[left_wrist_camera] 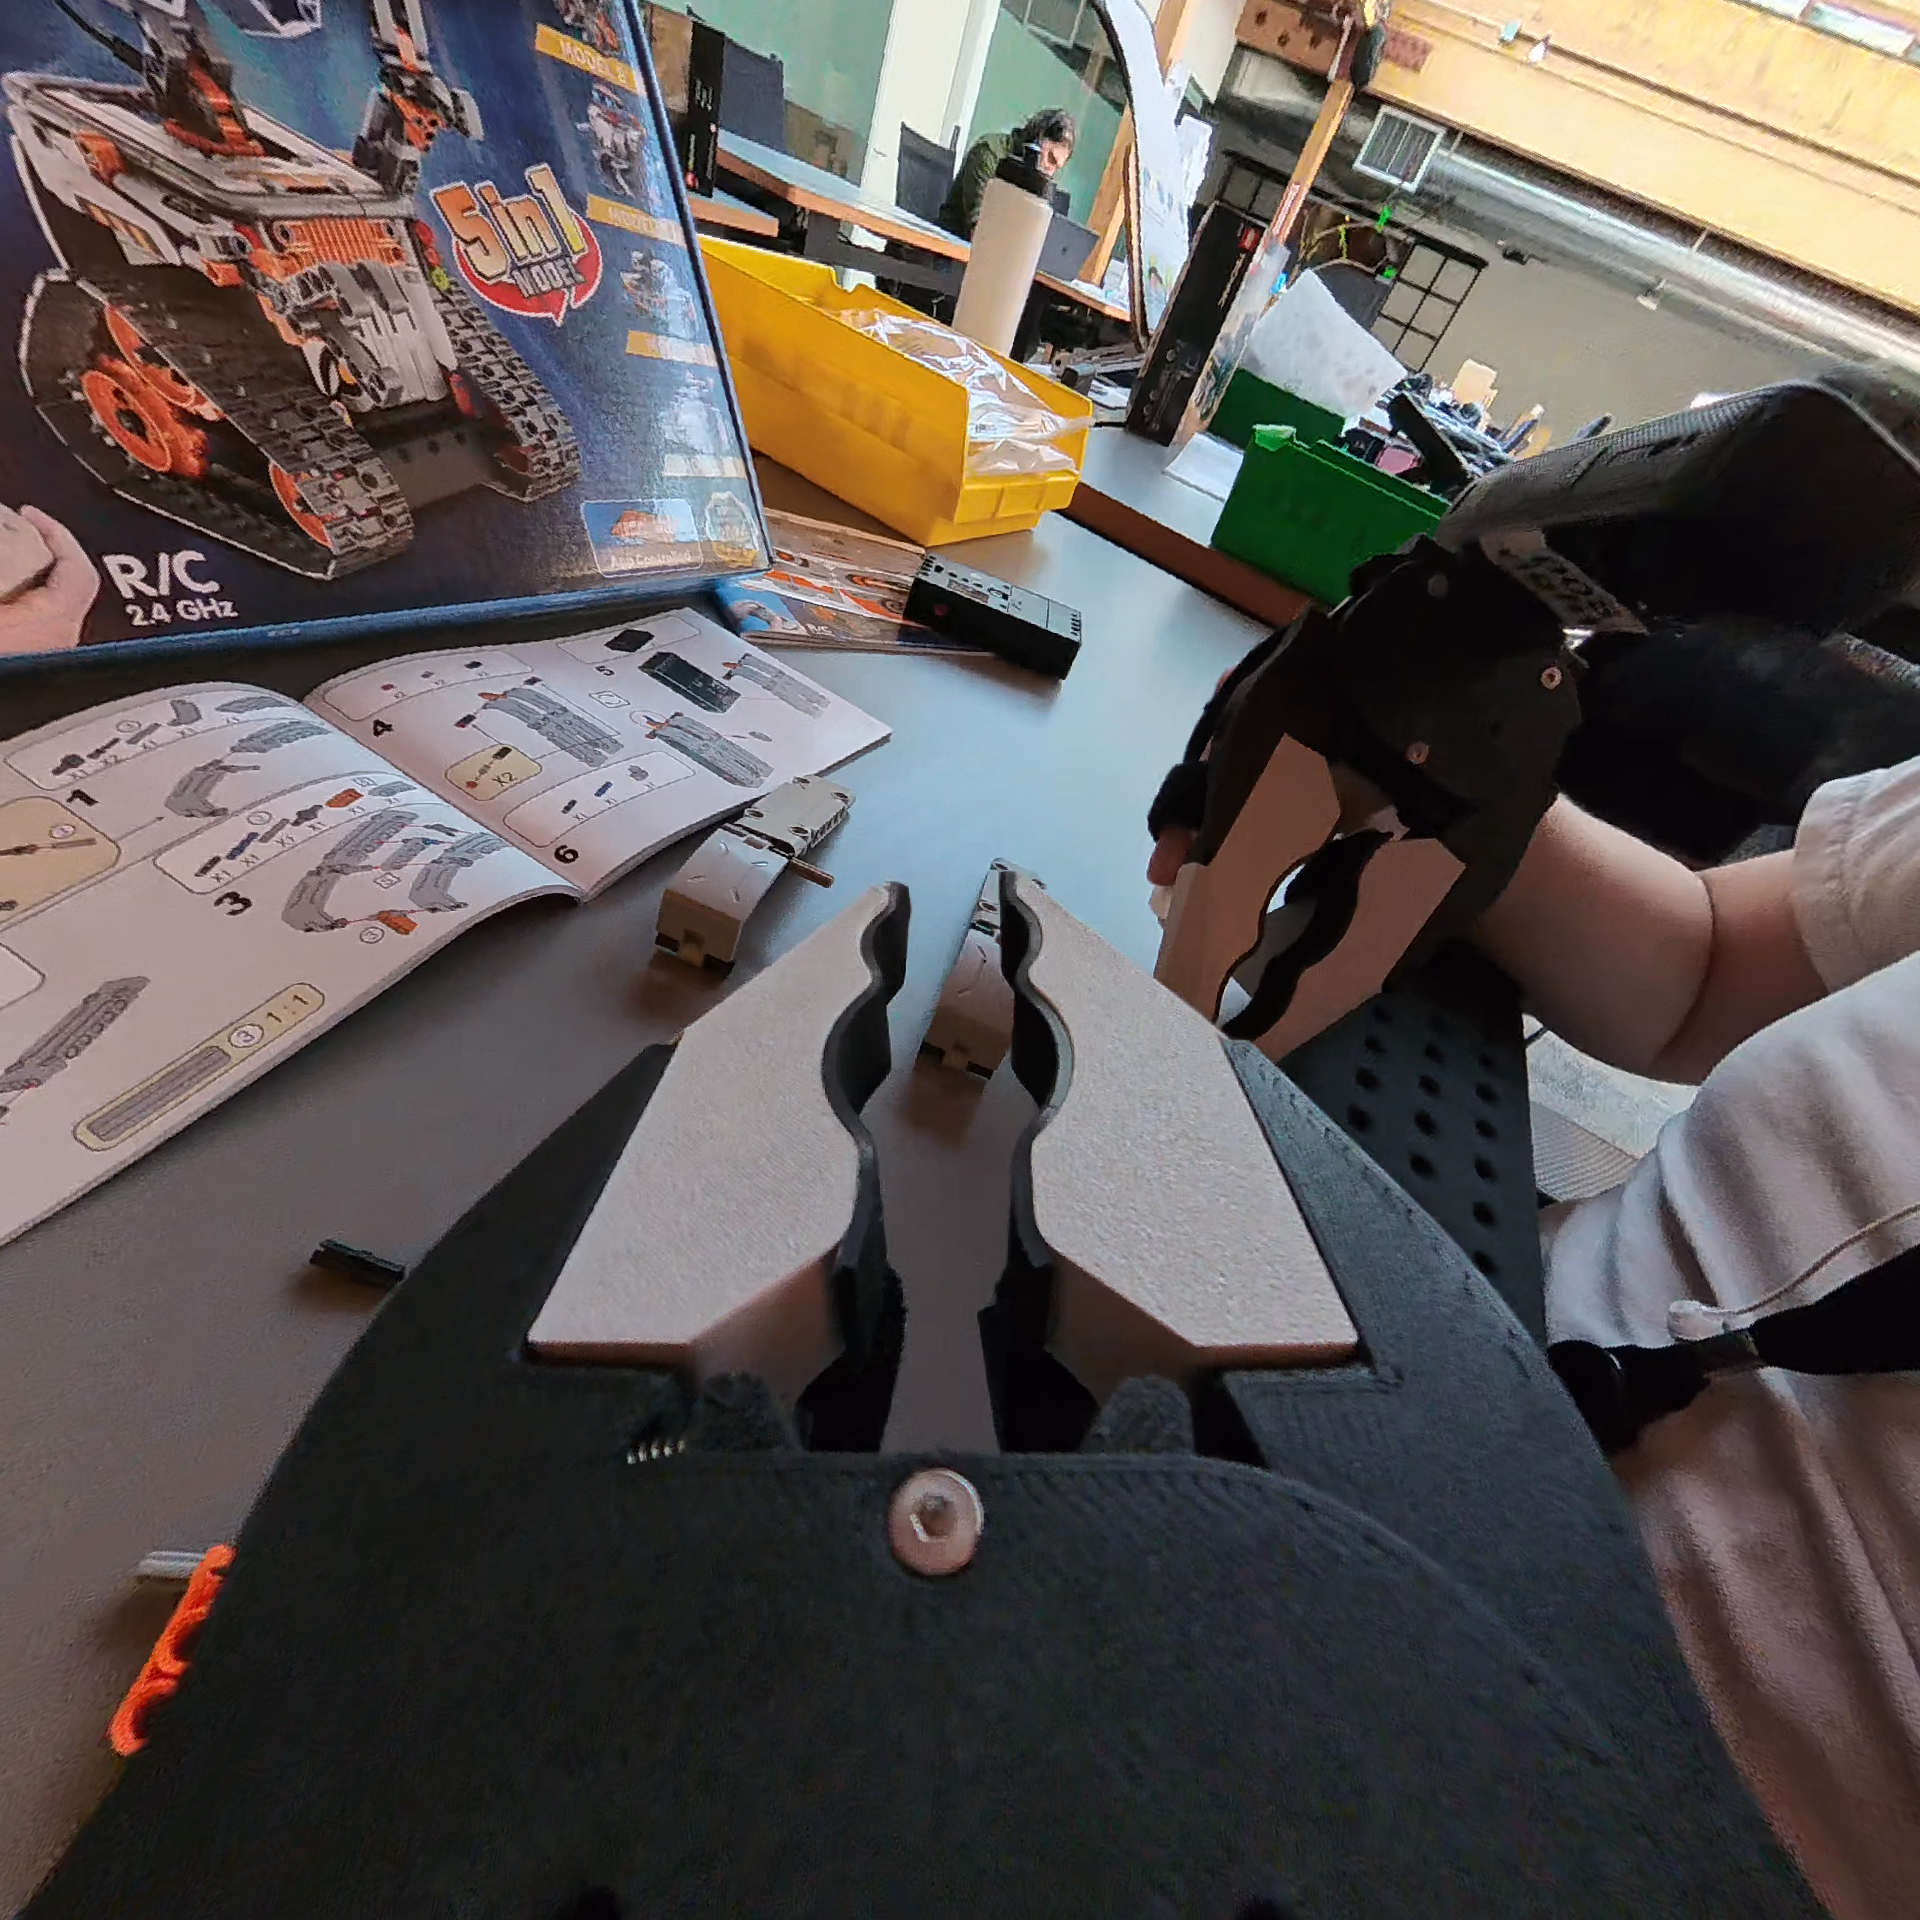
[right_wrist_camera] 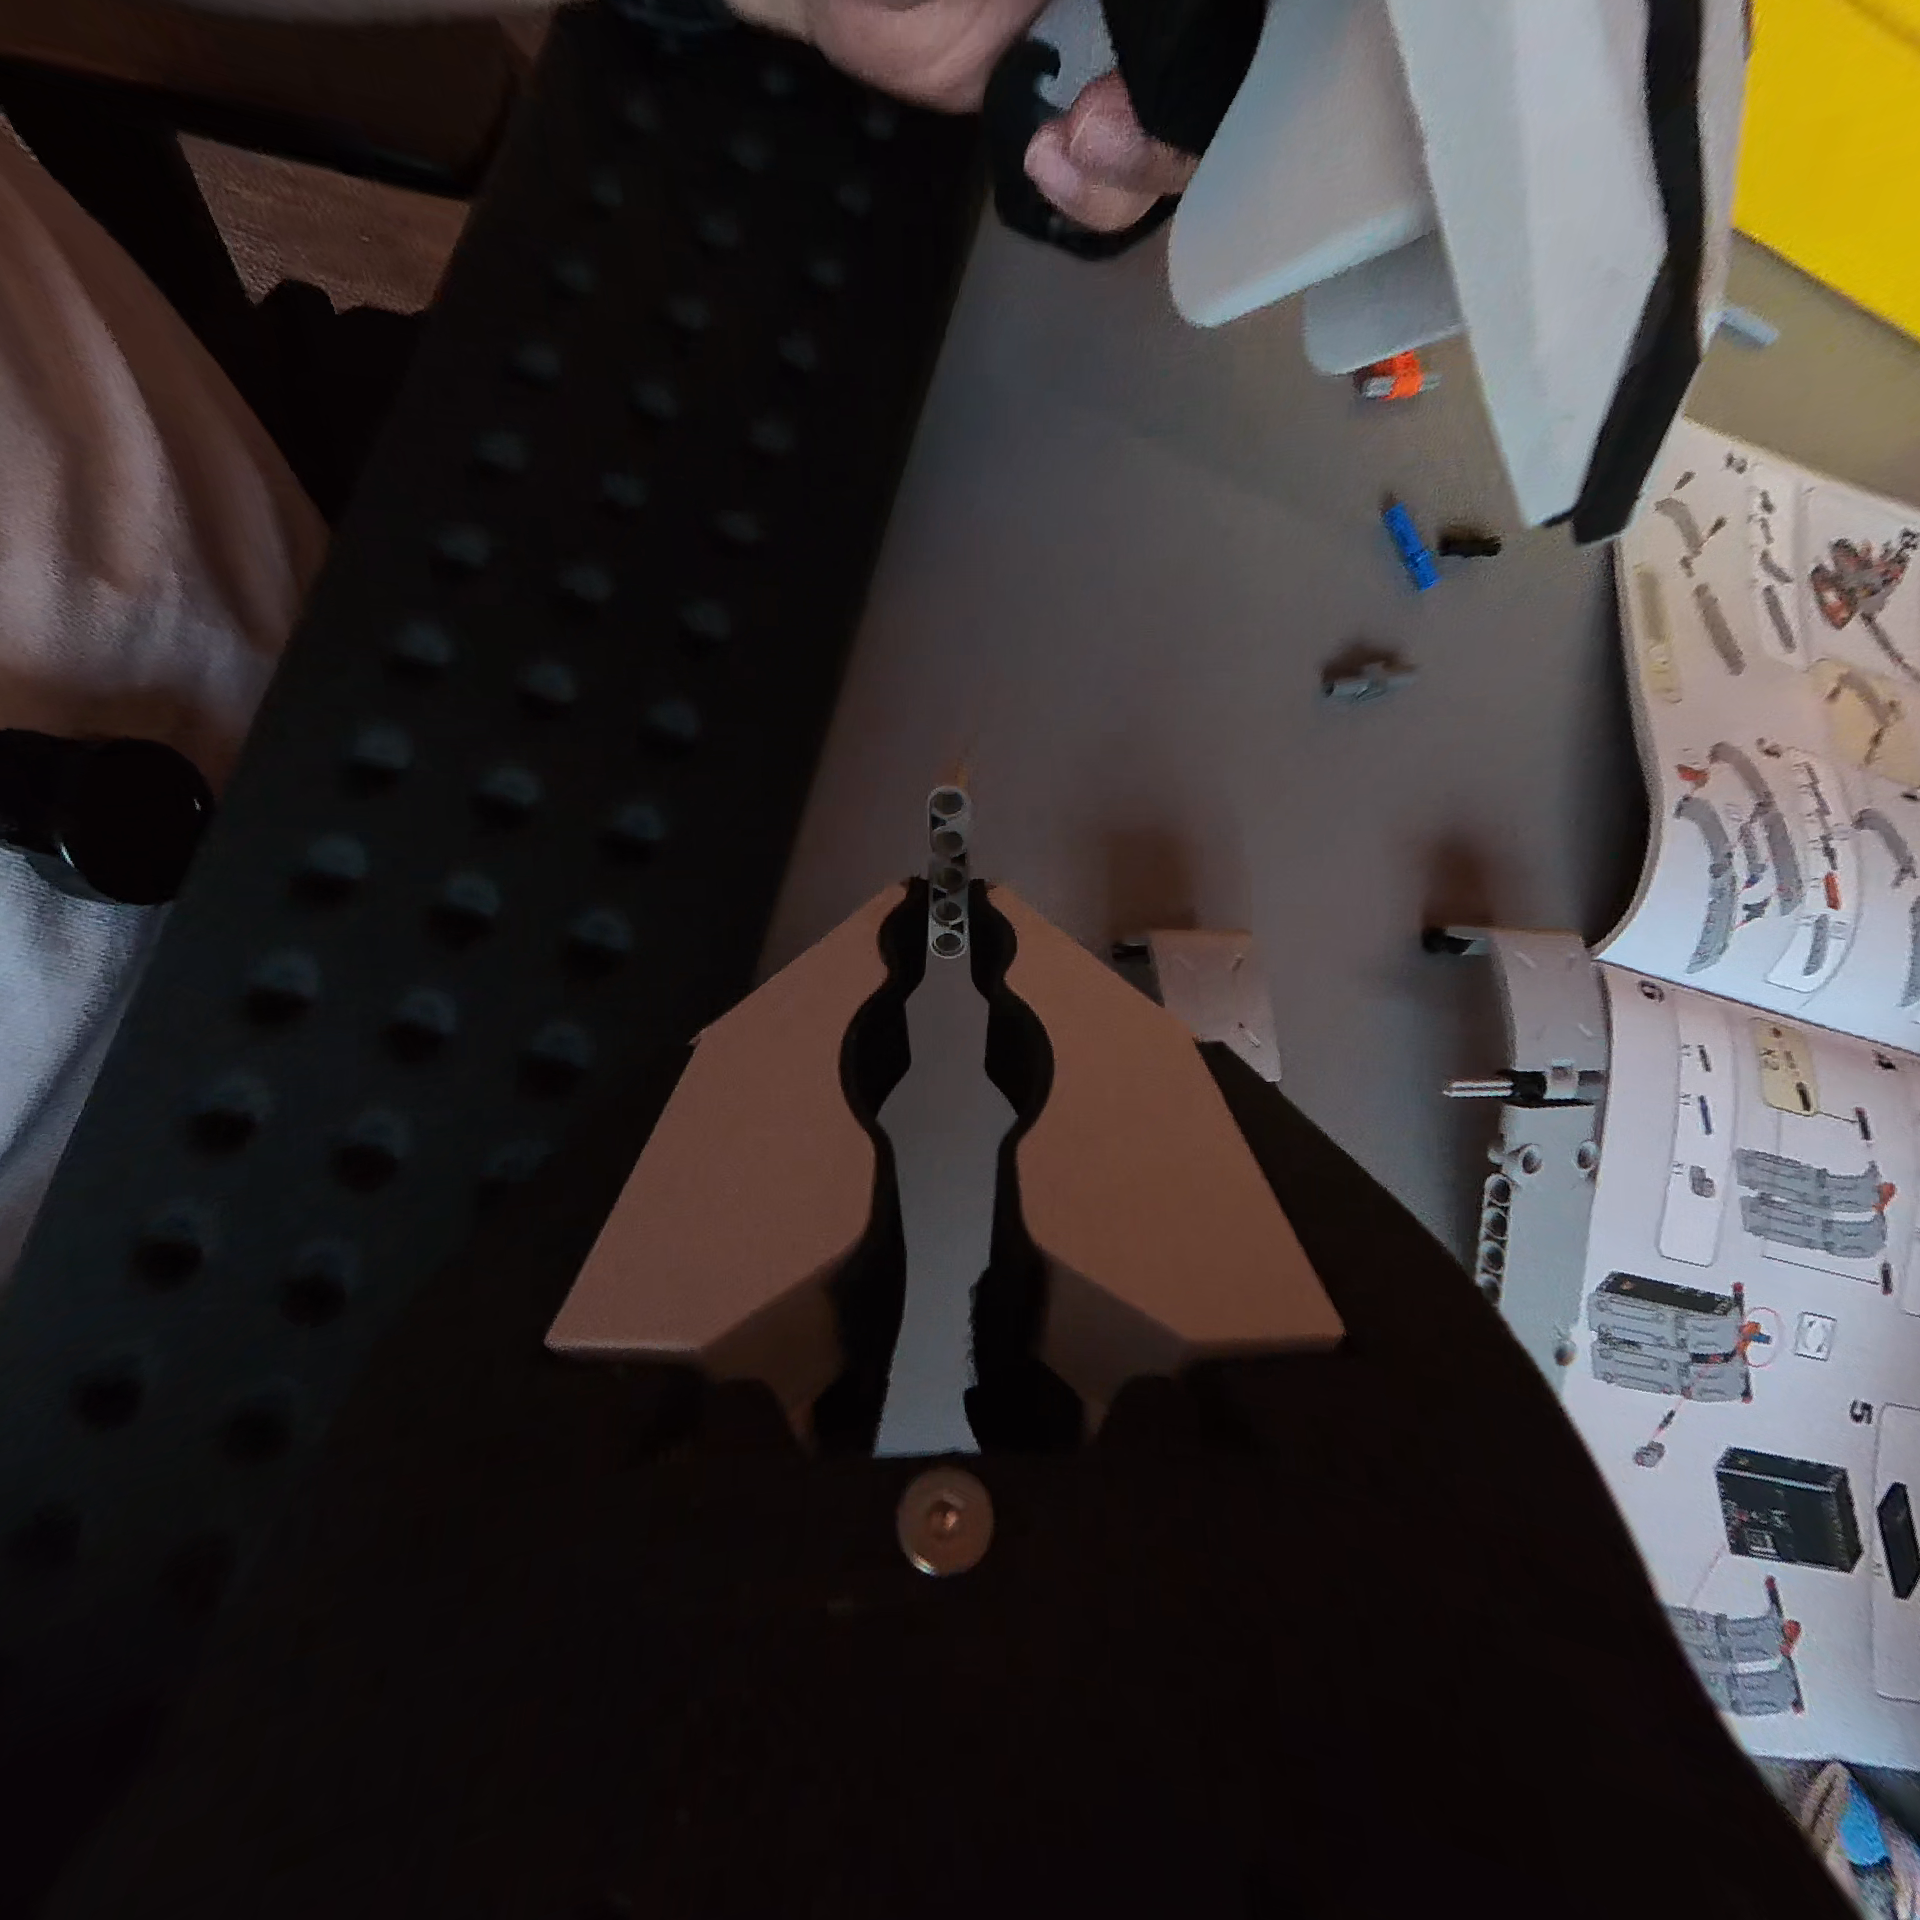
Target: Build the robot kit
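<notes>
My left gripper [left_wrist_camera: 945,899] hovers low over the grey table [left_wrist_camera: 1039,727], its jaws a narrow gap apart with nothing between them. Through the gap I see a grey curved panel piece [left_wrist_camera: 966,1008] lying on the table. A second grey curved assembly [left_wrist_camera: 743,873] with an axle lies just left of it. My right gripper [right_wrist_camera: 948,899] points down at the table and is shut on a thin grey holed beam [right_wrist_camera: 948,831]. In the left wrist view the right gripper [left_wrist_camera: 1236,1013] shows to the right. The left gripper's pale fingers [right_wrist_camera: 1538,260] show at the top of the right wrist view.
An open instruction booklet [left_wrist_camera: 260,862] lies at the left, with a toy box [left_wrist_camera: 312,312] standing behind it. Behind are a yellow bin [left_wrist_camera: 862,416], a black battery box [left_wrist_camera: 992,613] and a green bin [left_wrist_camera: 1320,509]. Small pins, one blue [right_wrist_camera: 1408,545], lie loose. A black perforated strip [right_wrist_camera: 520,727] borders the table. Tip to tip, the grippers are about 11 centimetres apart.
</notes>
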